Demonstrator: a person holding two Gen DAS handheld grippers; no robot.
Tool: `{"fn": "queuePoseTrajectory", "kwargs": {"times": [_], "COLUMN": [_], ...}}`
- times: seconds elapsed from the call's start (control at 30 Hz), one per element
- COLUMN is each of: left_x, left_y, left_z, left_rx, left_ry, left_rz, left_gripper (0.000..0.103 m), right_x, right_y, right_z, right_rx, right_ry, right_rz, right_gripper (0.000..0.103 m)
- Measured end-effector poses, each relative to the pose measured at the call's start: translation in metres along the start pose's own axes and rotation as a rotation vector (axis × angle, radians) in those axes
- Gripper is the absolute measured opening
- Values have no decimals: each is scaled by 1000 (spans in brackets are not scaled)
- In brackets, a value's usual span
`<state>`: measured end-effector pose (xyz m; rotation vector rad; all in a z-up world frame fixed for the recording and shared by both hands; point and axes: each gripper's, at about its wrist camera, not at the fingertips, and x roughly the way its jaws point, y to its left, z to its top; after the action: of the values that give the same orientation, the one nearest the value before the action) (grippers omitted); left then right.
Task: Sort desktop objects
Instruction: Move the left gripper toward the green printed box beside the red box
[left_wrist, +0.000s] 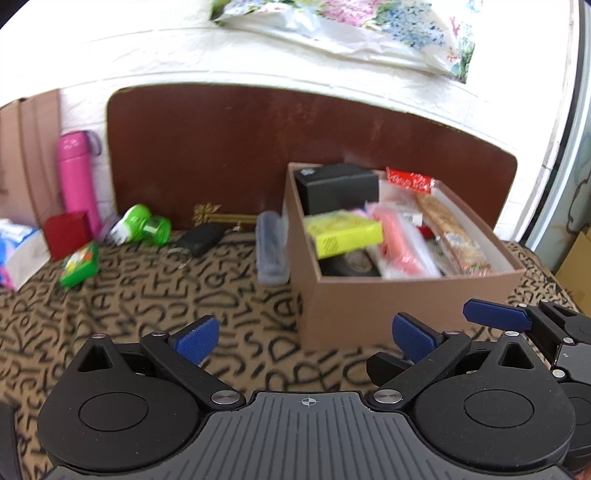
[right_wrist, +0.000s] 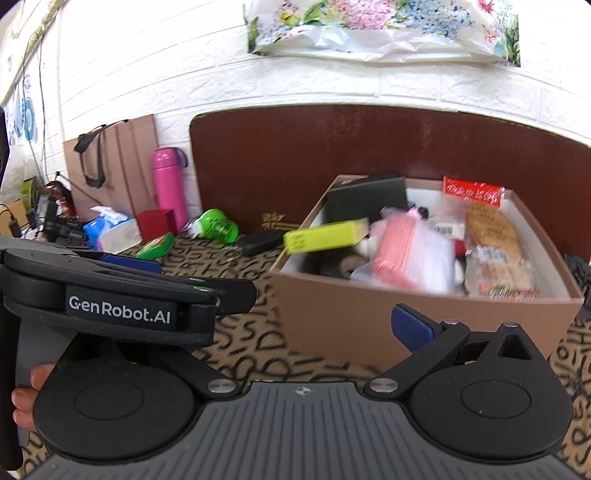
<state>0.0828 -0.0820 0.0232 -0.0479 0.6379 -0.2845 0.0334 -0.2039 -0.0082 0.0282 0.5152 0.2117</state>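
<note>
Lettered cloth bears a full brown box, both grippers empty.

You have one brown box, one pink flask, one red cube, two green items, one key fob, one grey case.

A white brick-pattern wall fills the background, with a floral plastic bag hanging high on it. A dark brown board leans against the wall at the back of the bench. To the left stands a brown paper carrier bag with black handles. A letter-printed tan cloth covers the bench.
</note>
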Motion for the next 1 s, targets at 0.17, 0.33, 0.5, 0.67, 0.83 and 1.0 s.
{"fn": "queuePoseTrajectory", "kwargs": {"times": [0.17, 0.33, 0.5, 0.67, 0.83, 1.0], "left_x": [-17, -28, -40, -48, -51, -49], "left_y": [3, 16, 33, 50, 70, 94], "left_z": [-21, -36, -45, -50, -52, -55], "left_rx": [36, 23, 2, -13, -40, -85], "left_ry": [1, 15, 10, 8, 14, 30], "left_rz": [86, 123, 179, 236, 261, 272], "left_gripper": [103, 103, 103, 103, 103, 103], "right_x": [-5, -5, -1, 5, 15, 29], "right_y": [18, 37, 59, 82, 100, 115], "right_z": [-17, -28, -30, -30, -29, -27], "right_rx": [9, 12, -23, -57, -70, -71], "right_ry": [27, 52, 69, 82, 105, 131], "right_rz": [43, 90, 124, 165, 192, 215], "right_gripper": [103, 103, 103, 103, 103, 103]}}
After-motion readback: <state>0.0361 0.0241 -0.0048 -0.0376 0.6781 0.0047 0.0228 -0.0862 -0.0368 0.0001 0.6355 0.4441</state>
